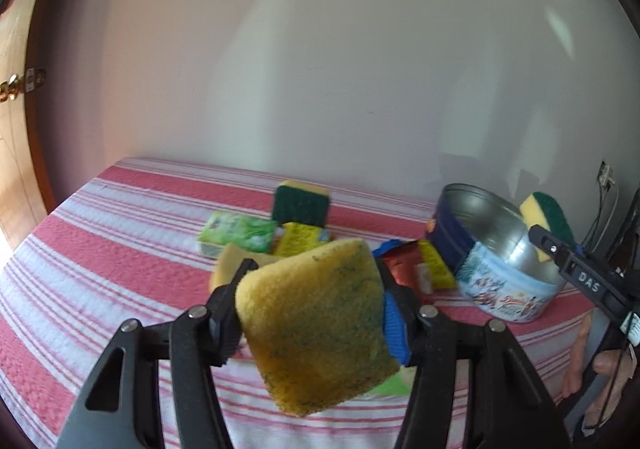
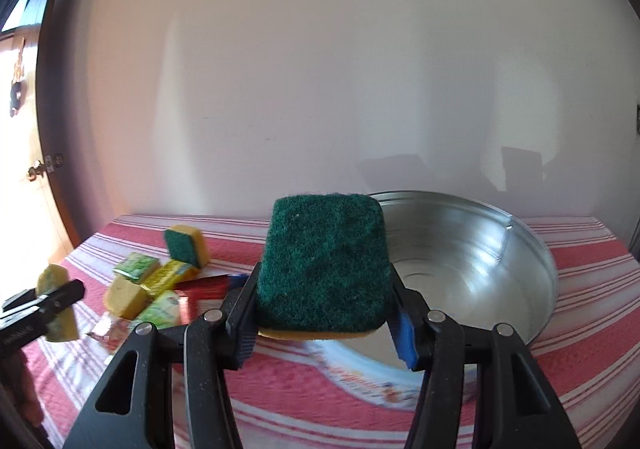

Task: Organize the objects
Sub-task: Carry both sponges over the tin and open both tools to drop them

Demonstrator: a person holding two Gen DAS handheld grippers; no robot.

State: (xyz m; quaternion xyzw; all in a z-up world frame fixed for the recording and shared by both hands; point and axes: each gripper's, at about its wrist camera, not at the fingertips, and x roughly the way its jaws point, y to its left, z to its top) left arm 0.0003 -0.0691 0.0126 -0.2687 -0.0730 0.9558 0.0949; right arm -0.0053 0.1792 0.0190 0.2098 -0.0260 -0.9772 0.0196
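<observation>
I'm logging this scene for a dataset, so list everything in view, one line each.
held sponges: 2, yellow with green scrub side; worn one in left tongs, other in right tongs
loose sponges: 2, one yellow-green at back, one yellow in pile
packets: several, green, yellow, red; mid-table
tin: 1, metal, printed outside; right side
tablecloth: 1, red-white striped
wall: white
door: wooden, left
left tongs: black, shut
right tongs: black, shut

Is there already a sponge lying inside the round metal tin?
No: in the right wrist view the round metal tin shows only bare shiny metal inside, while the green-topped sponge sits clamped in the right gripper.
</observation>
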